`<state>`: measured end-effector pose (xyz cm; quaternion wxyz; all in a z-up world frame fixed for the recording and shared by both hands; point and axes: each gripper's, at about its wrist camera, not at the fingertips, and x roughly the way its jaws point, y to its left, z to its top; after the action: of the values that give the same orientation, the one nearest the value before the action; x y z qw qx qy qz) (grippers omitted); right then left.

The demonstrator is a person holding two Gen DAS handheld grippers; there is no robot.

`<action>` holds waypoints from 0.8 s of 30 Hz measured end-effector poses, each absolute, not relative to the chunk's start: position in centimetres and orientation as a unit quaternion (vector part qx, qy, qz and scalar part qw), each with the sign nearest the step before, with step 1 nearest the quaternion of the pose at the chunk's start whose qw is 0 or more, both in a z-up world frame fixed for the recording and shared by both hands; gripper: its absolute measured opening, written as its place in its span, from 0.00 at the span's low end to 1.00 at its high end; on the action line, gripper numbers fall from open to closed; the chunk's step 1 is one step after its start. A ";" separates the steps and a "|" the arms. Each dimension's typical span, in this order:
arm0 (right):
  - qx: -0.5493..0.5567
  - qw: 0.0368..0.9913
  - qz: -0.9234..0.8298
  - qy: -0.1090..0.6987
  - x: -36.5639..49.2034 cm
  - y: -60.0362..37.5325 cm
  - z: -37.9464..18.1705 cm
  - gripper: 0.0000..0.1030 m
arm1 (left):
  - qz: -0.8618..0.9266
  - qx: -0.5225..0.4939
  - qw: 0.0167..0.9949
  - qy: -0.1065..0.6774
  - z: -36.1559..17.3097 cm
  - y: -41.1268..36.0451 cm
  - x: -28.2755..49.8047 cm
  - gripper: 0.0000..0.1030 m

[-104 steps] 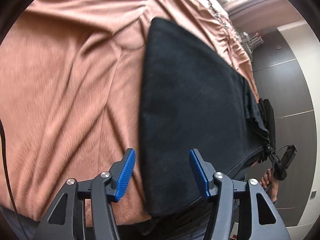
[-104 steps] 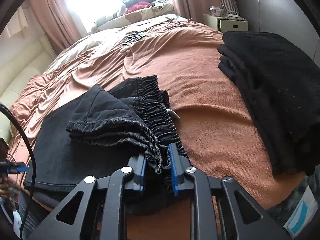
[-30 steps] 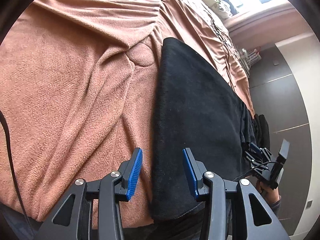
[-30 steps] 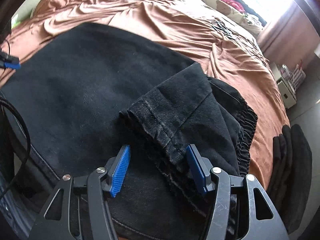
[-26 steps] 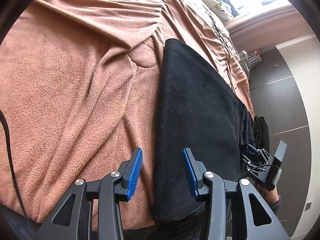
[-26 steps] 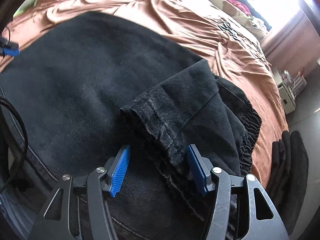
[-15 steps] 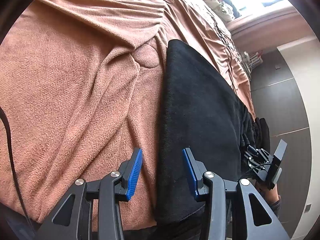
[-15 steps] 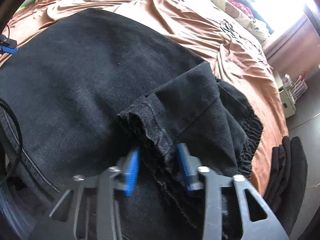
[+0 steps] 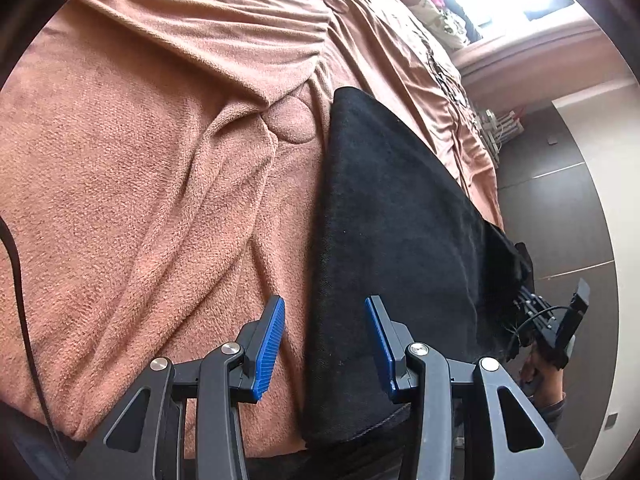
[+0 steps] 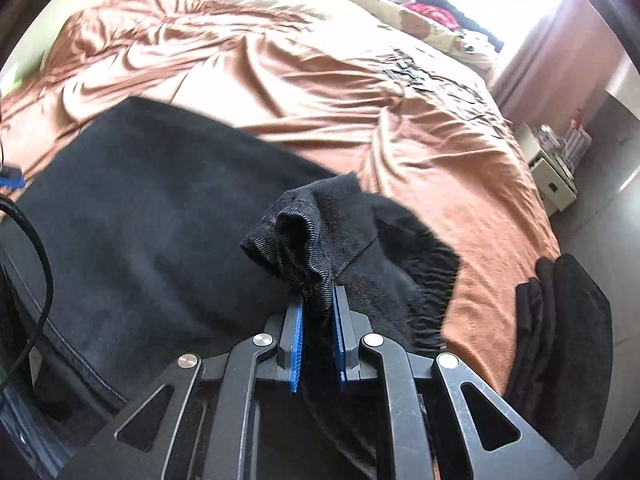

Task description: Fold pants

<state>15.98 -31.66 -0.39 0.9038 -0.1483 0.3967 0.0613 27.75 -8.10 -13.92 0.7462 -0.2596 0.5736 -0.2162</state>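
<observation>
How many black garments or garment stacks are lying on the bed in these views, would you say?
2: the pants spread near the bed's edge, pinched by the right gripper, and a folded black stack at the right. Others may be hidden.

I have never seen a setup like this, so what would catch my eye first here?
Probably the black pants spread across the rust-coloured bedspread, with the right gripper in the foreground, its blue jaws shut on a bunched hem. In the other view, the left gripper hovers with jaws open over the pants' edge. A folded dark pile sits at the bed's right corner.
</observation>
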 end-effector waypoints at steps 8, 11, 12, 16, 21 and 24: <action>-0.088 0.926 -0.011 0.368 16.2 -36.2 1.8 0.15 | -0.220 -0.252 0.746 0.576 -13.6 -9.1 28.2 0.43; -0.060 0.929 -0.046 0.362 16.3 -38.0 2.4 0.16 | -0.222 -0.248 0.747 0.576 -13.4 -9.5 28.4 0.43; -0.044 0.931 -0.047 0.359 15.8 -38.3 2.5 0.16 | -0.222 -0.246 0.747 0.576 -13.3 -9.6 28.5 0.43; 0.006 0.932 -0.043 0.360 14.5 -39.6 2.6 0.16 | -0.221 -0.245 0.749 0.575 -13.5 -9.8 28.8 0.43; 0.032 0.919 -0.026 0.392 14.5 -40.7 0.6 0.16 | -0.220 -0.247 0.746 0.577 -14.1 -10.2 29.2 0.43; 0.054 0.906 -0.012 0.419 15.3 -41.6 -1.2 0.39 | -0.221 -0.243 0.744 0.582 -14.4 -10.7 29.4 0.43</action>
<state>15.32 -41.56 -1.21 0.9064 0.0543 0.4188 -0.0115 29.41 -10.75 -14.44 0.7442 -0.2425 0.5817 -0.2214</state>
